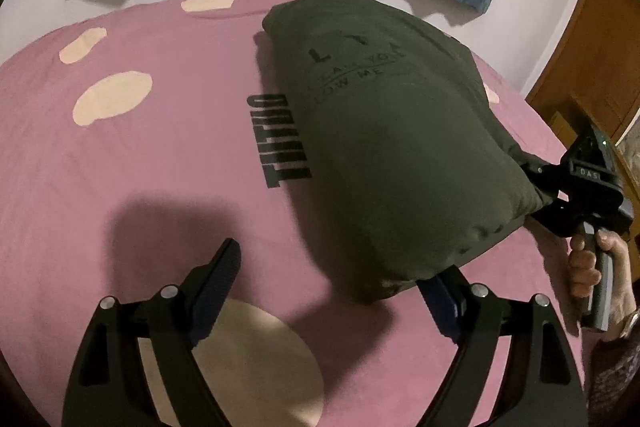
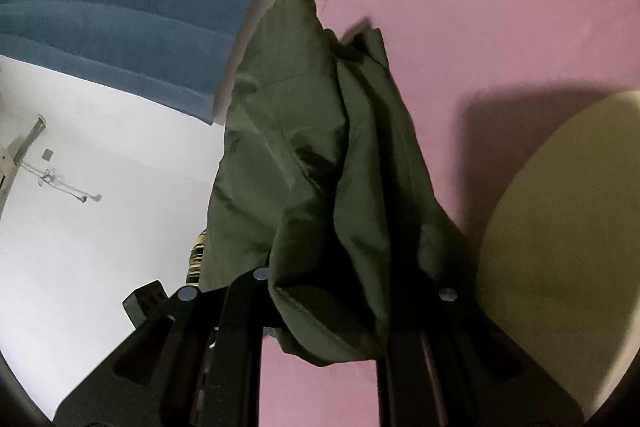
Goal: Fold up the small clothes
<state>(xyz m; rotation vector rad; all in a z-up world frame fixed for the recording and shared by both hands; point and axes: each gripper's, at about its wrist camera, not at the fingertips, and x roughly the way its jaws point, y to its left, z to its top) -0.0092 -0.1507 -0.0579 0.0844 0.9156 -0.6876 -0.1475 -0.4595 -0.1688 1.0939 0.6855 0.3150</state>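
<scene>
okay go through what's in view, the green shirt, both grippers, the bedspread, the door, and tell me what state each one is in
Green shirt: bunched, one end lifted, far end on the bedspread.
Right gripper: shut on the shirt's edge.
Left gripper: open, nothing held, low over the bedspread.
Pink bedspread: spread flat.
Wooden door: whether shut, cannot tell.

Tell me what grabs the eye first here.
A dark green garment hangs bunched at centre over a pink bedspread with cream patches. The right gripper pinches its edge at the right. The left gripper stands open below it.
</scene>
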